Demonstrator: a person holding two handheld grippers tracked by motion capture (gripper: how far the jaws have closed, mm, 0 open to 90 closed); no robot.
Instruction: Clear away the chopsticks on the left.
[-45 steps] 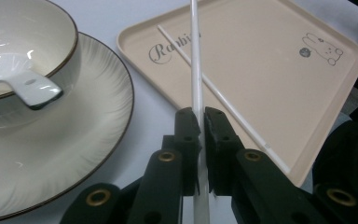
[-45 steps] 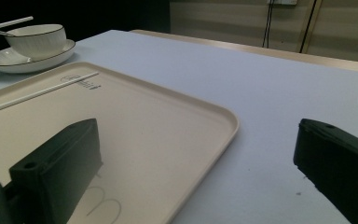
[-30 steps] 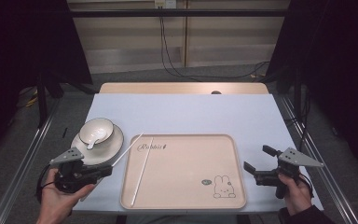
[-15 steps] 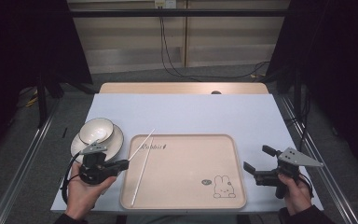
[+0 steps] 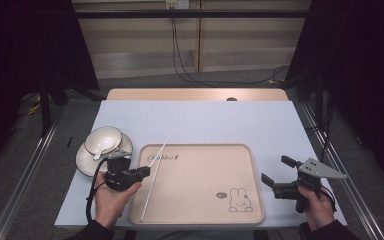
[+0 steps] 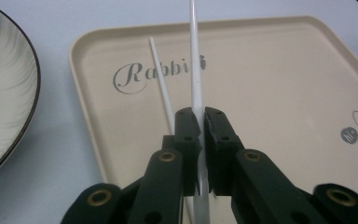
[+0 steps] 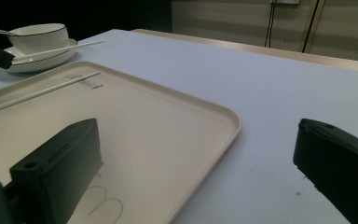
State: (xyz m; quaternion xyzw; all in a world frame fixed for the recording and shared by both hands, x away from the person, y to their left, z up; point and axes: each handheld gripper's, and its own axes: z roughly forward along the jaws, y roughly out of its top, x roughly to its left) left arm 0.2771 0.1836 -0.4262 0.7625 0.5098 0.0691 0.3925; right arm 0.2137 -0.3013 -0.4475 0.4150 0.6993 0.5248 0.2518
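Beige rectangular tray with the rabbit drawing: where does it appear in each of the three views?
High view: beige rectangular tray lies centre-bottom on the table.
Left gripper view: tray spreads across the middle and right, behind the jaws.
Right gripper view: tray covers the left and centre.
Shared landmark: the white round plate with a dark rim, beside the tray's "Rabbit" end.
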